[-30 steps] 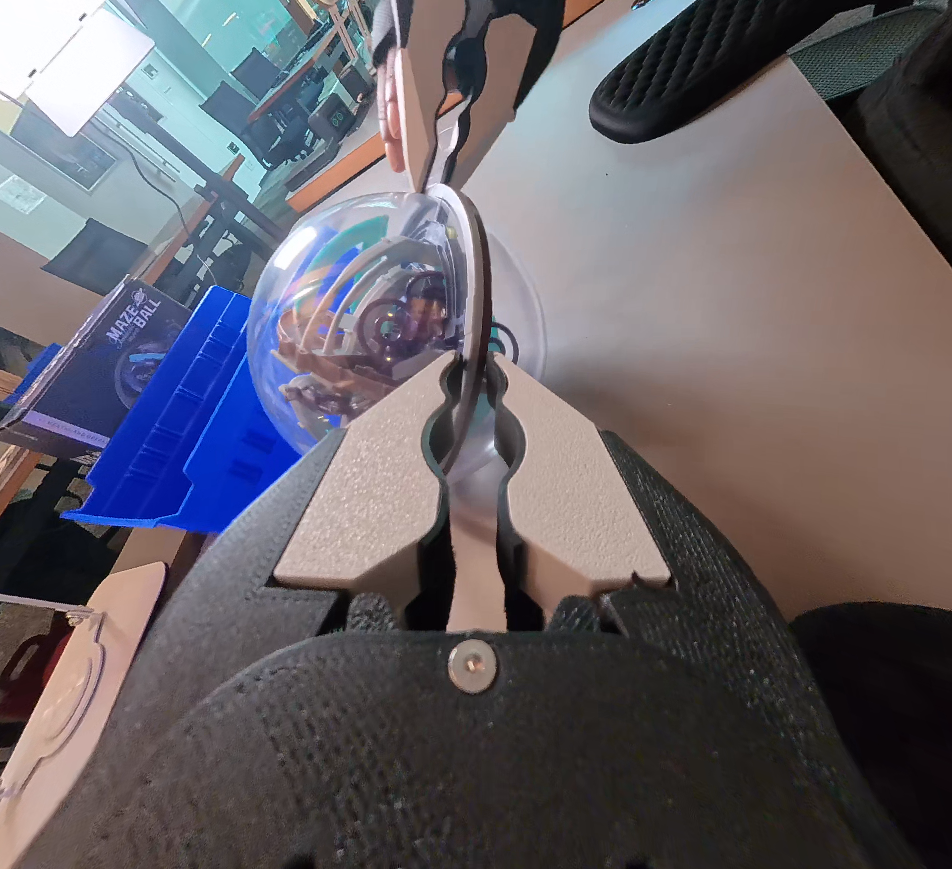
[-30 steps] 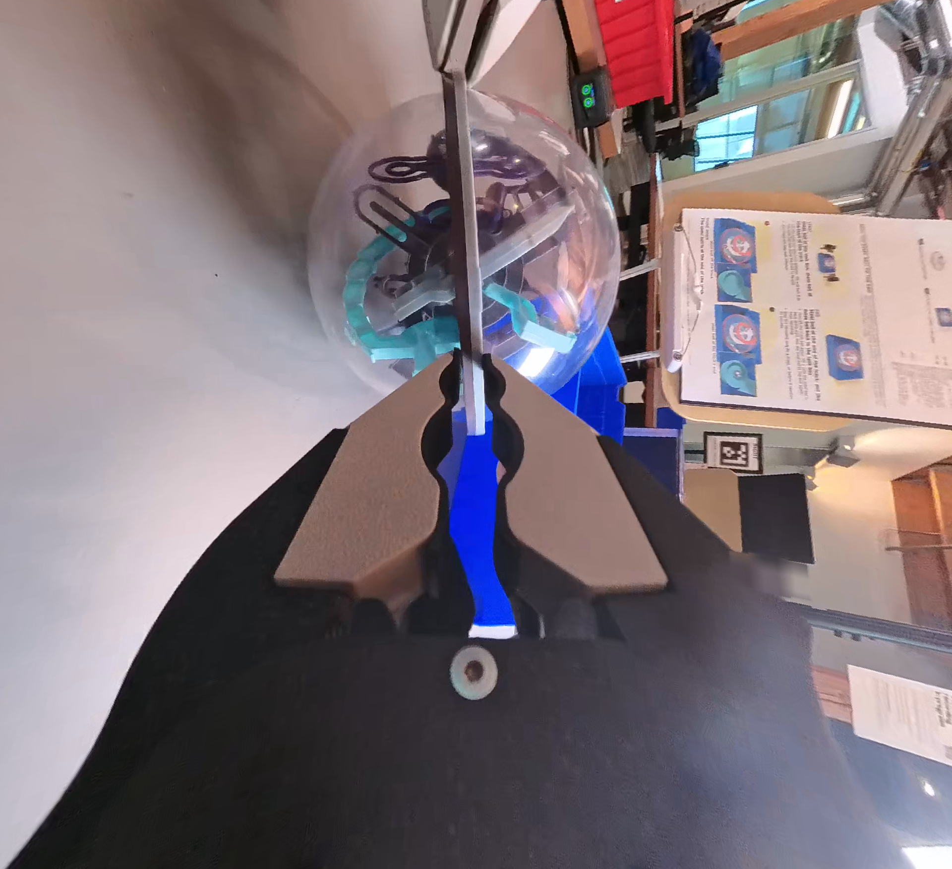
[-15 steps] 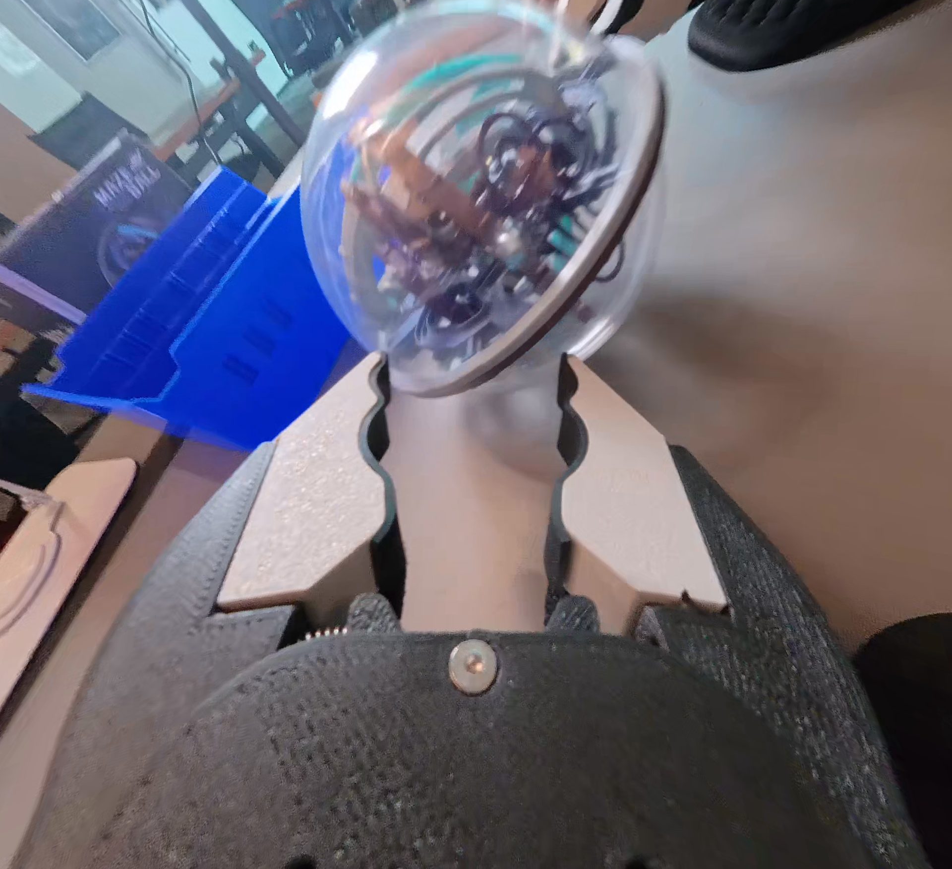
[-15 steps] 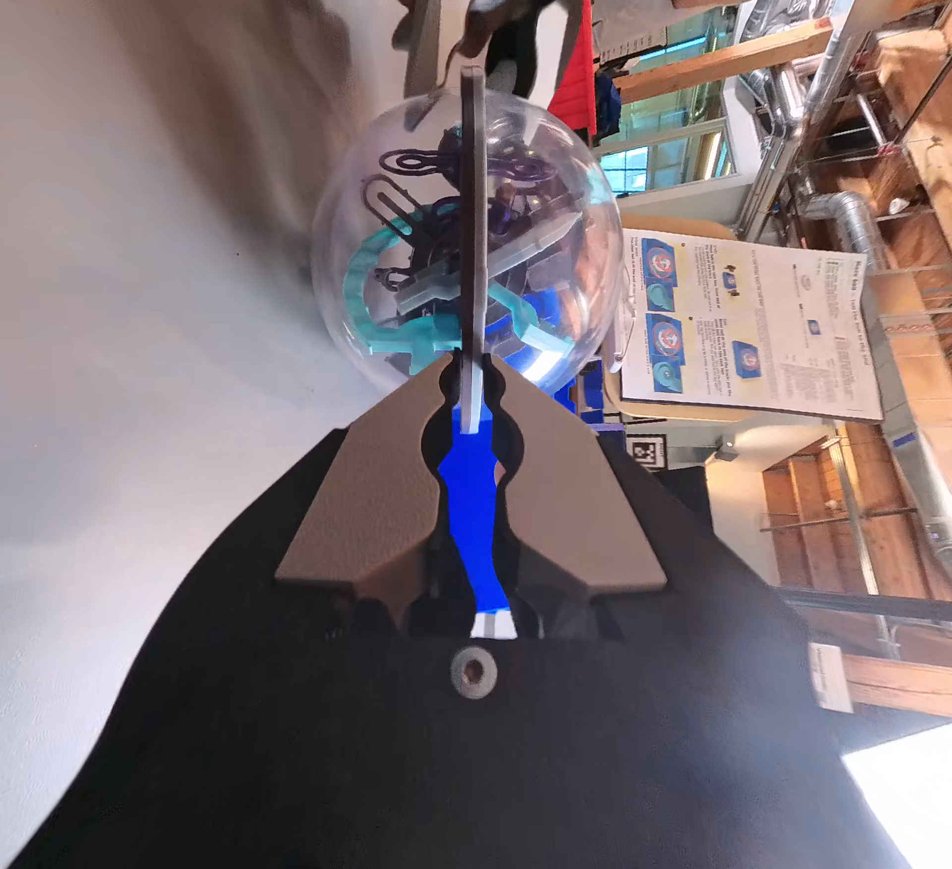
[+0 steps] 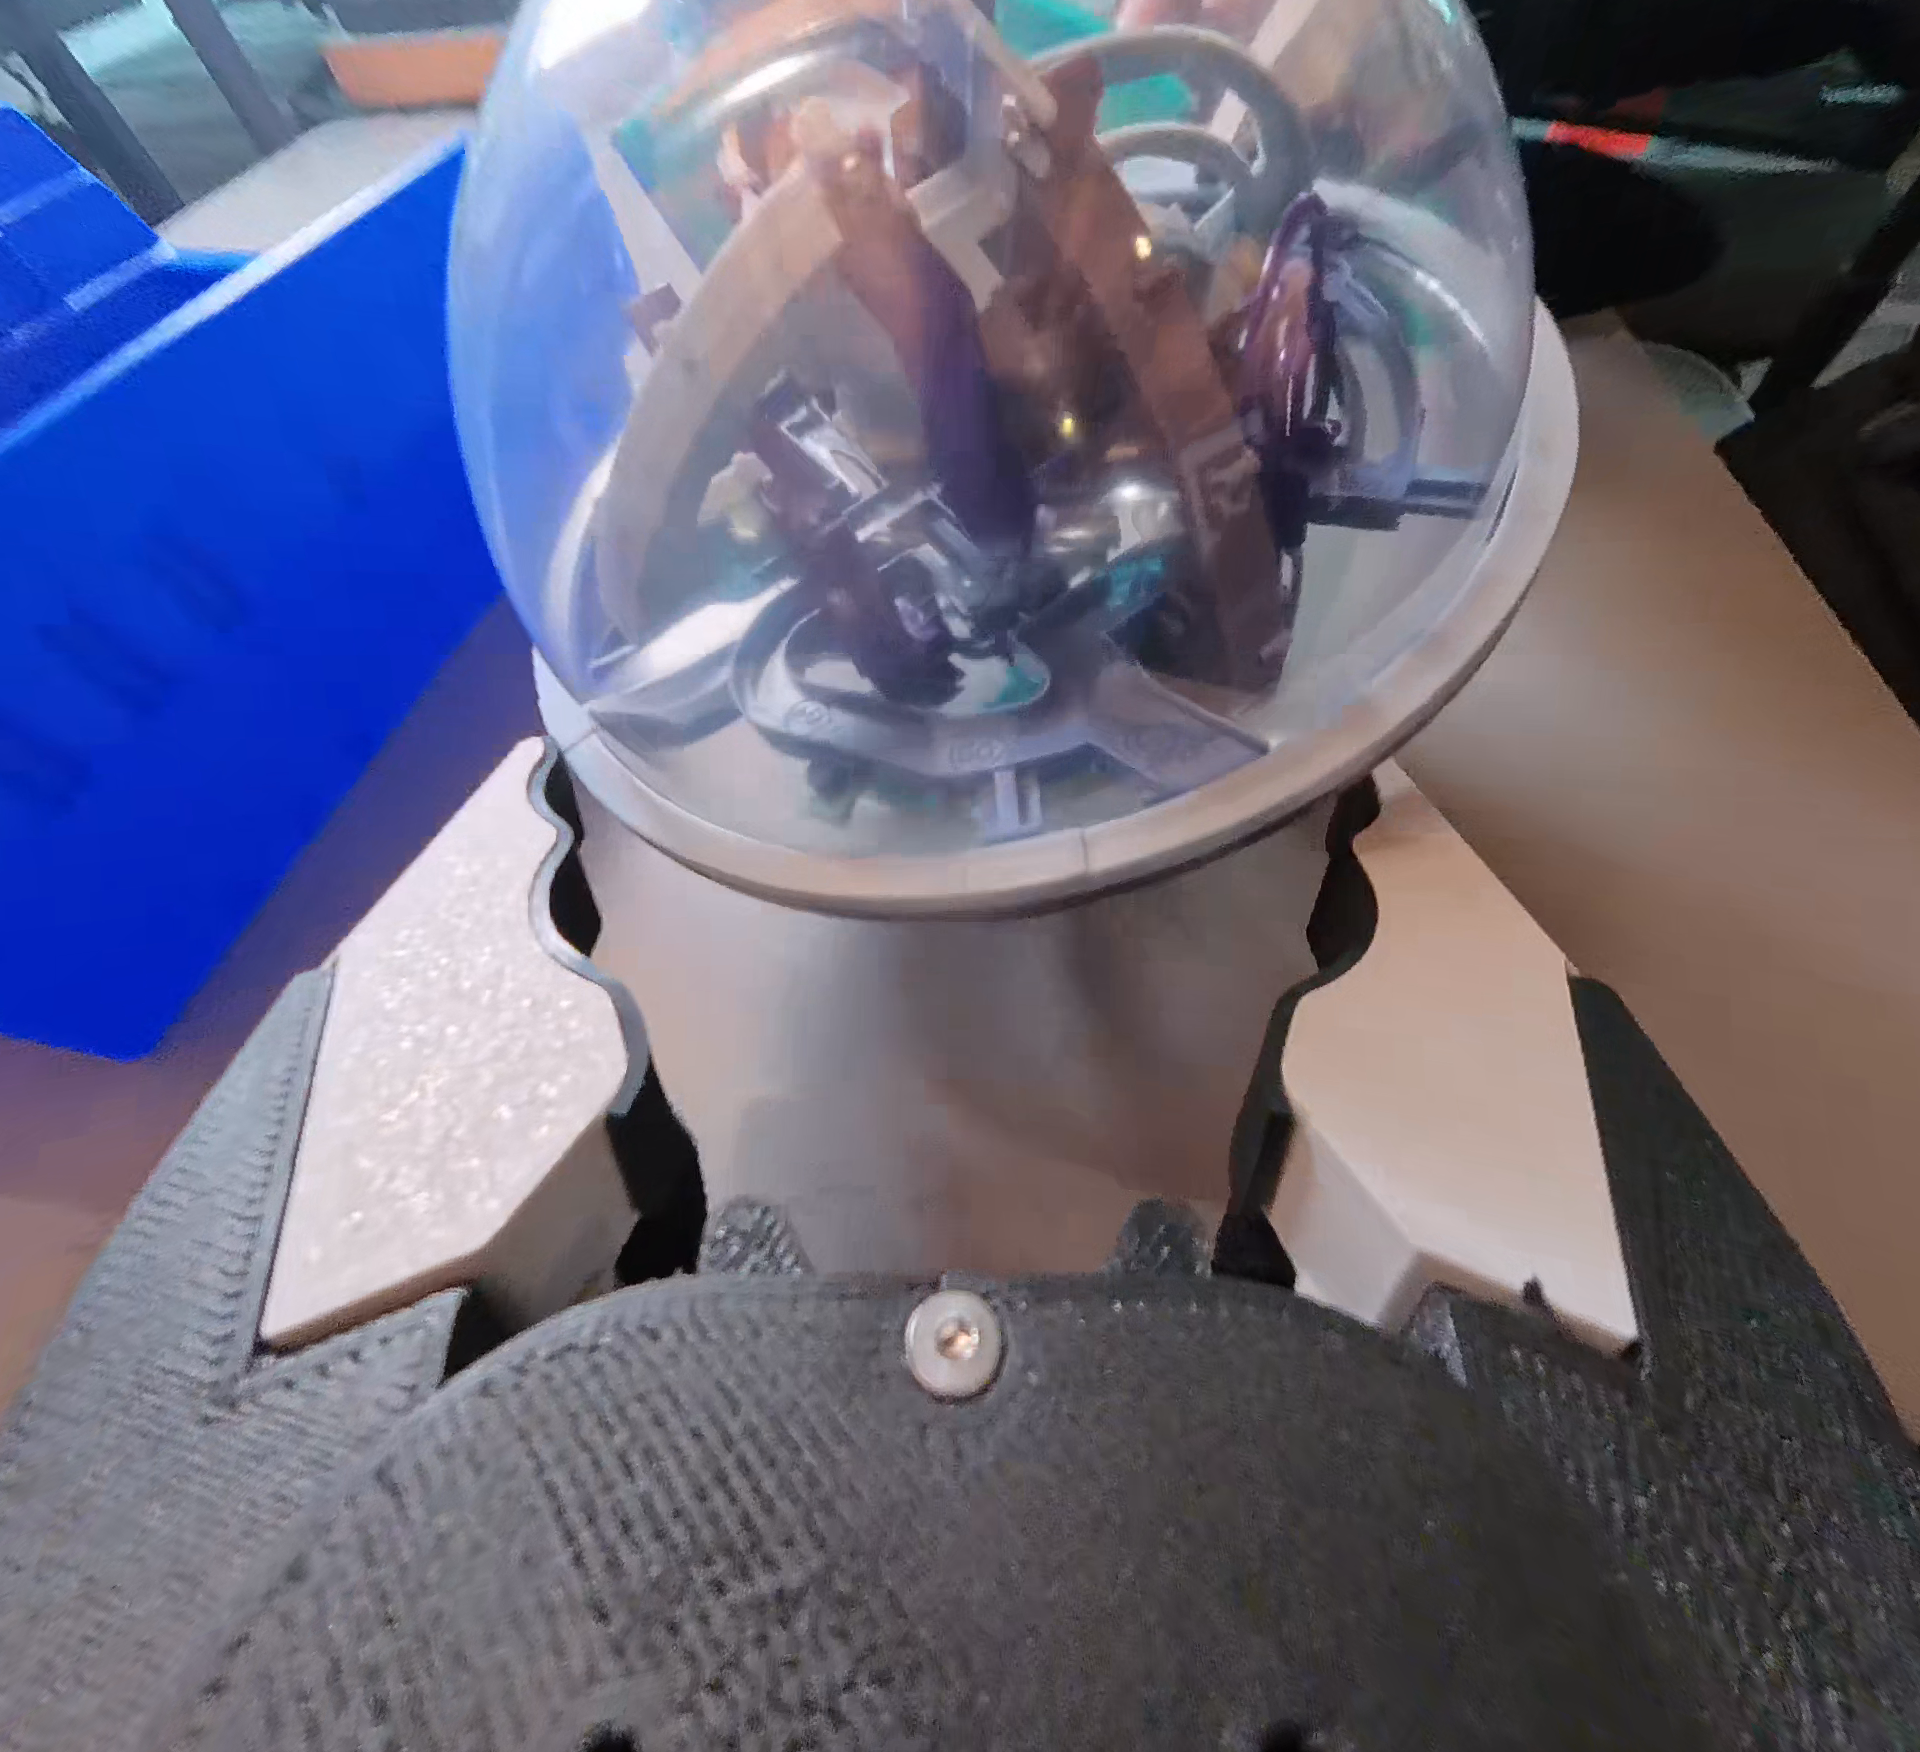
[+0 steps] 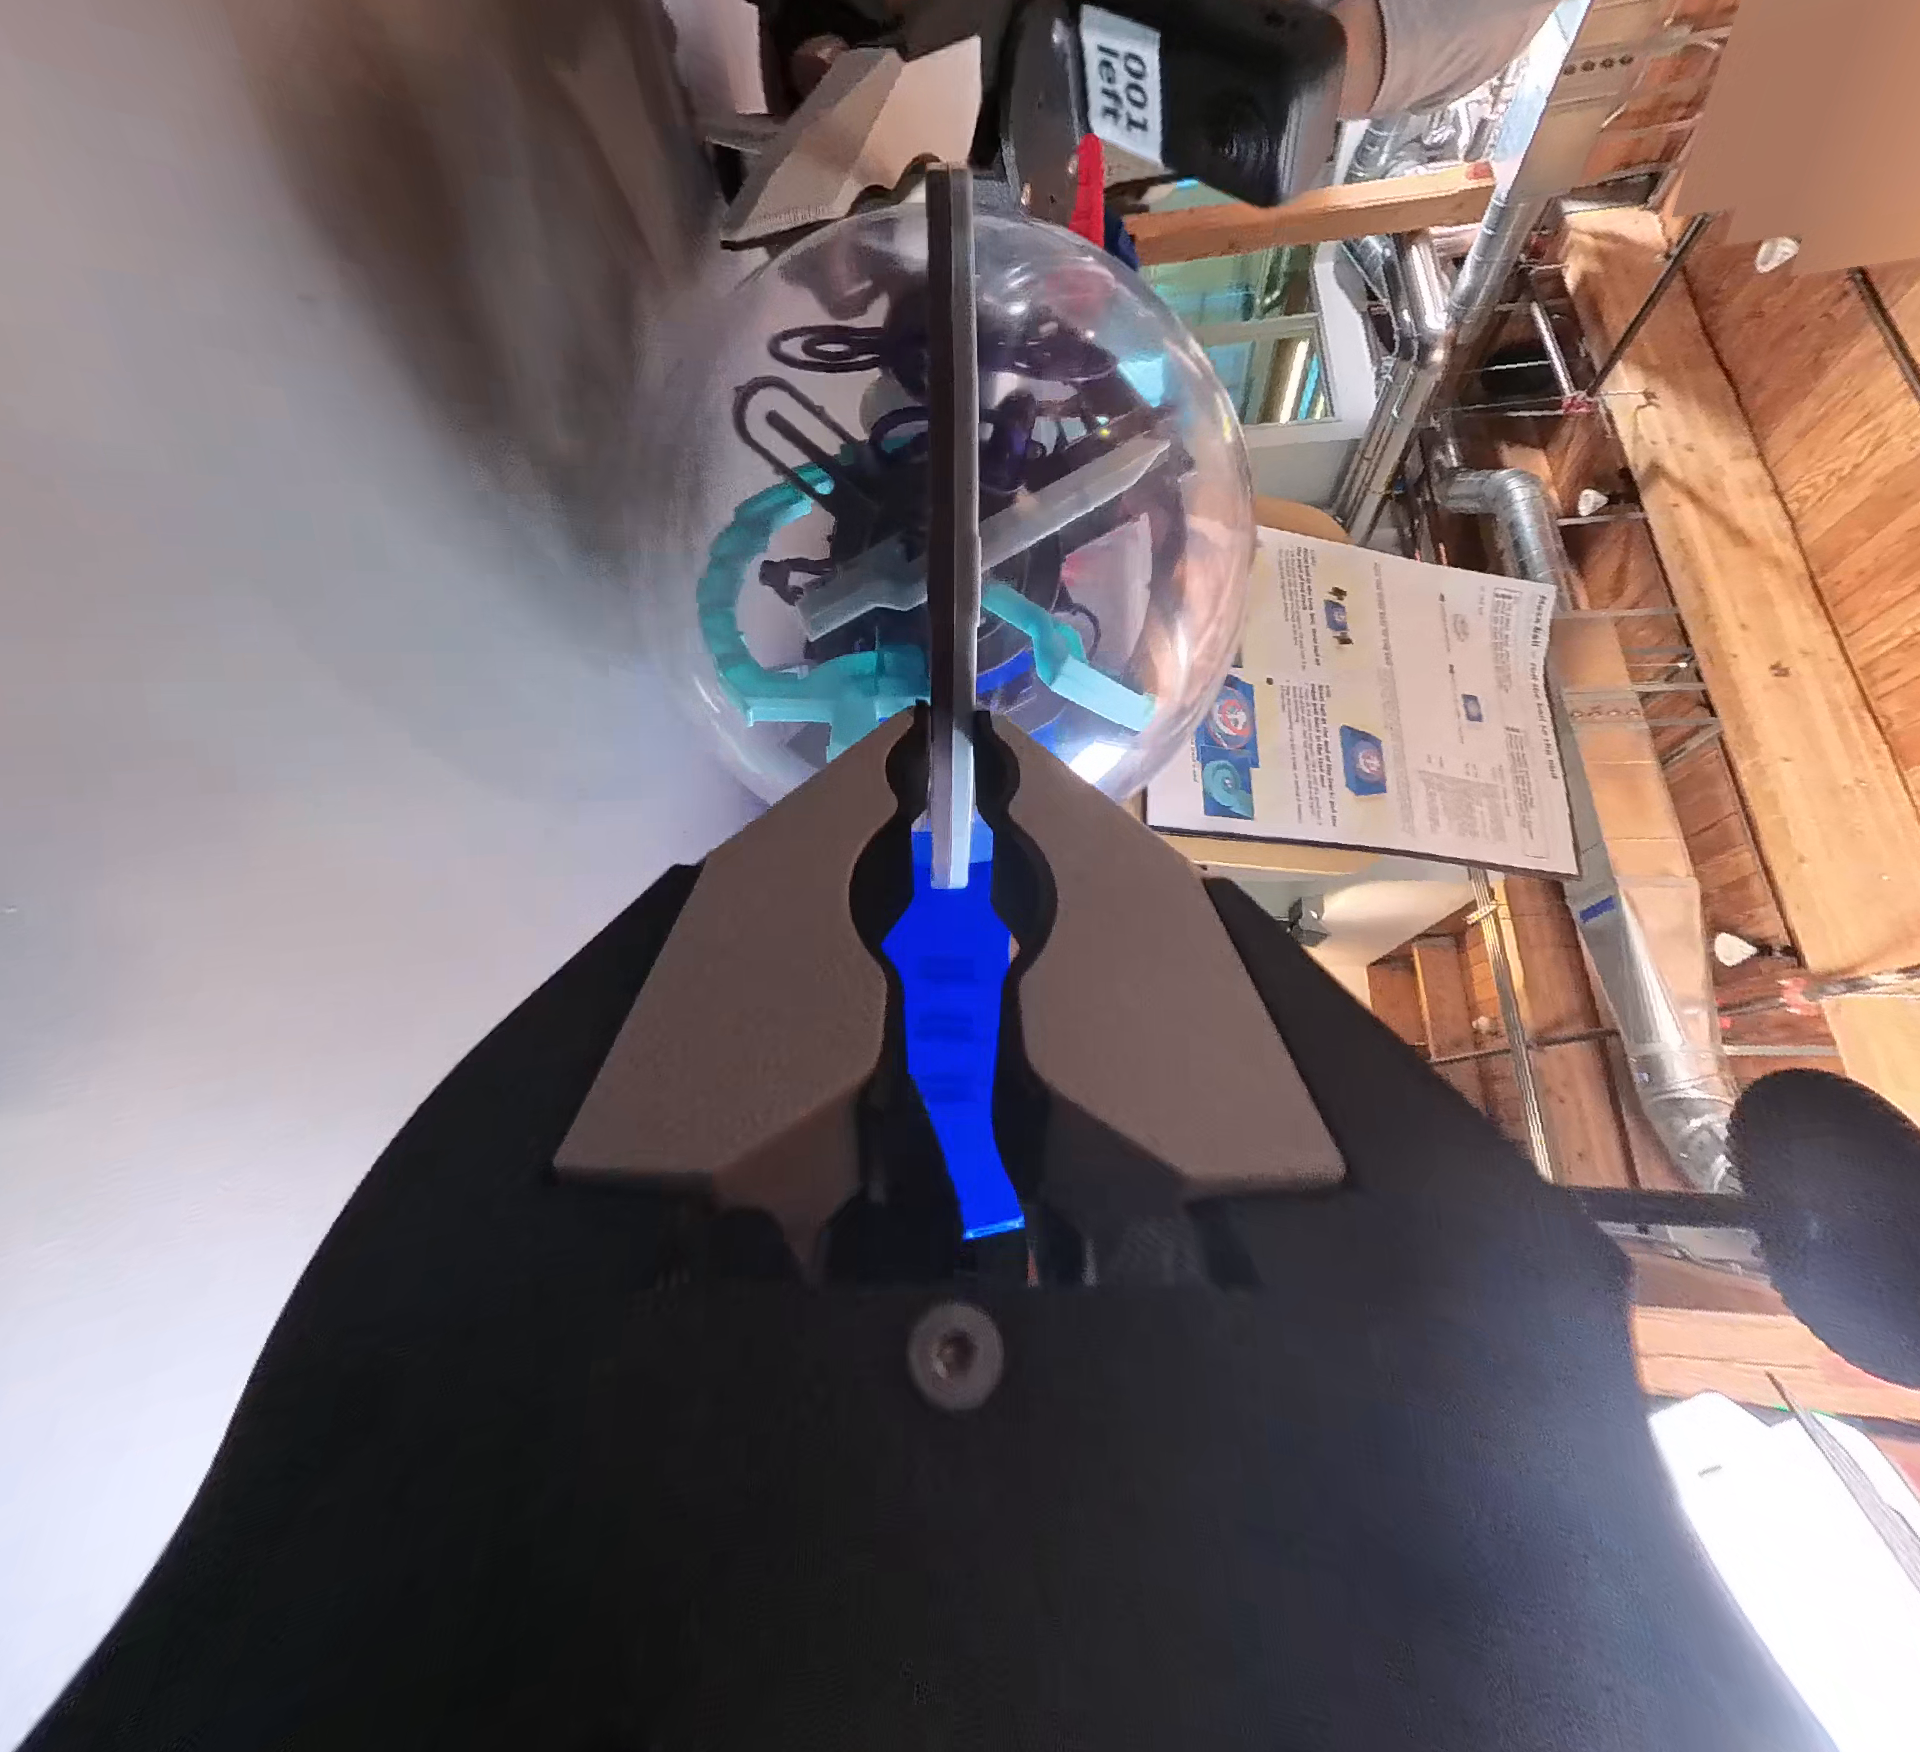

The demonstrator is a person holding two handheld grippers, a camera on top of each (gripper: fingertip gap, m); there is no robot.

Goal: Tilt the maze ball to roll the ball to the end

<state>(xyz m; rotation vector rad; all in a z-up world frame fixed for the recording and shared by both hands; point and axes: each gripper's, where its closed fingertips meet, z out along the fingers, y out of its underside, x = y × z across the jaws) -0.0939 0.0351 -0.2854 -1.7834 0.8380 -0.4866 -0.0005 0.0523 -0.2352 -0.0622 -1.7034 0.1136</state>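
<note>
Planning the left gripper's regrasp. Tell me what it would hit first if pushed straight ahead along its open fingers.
The left gripper would most likely meet the maze ball first, at its grey rim, which sits between the open fingertips. Depth is unclear, so the gap may be small.

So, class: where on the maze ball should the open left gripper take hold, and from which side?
Probably the flat grey ring around the maze ball, edge-on from the side opposite the right gripper, which already pinches it. The clear domes are smooth and round, so fingers would likely slip. The left gripper is open, near the ring.
</note>
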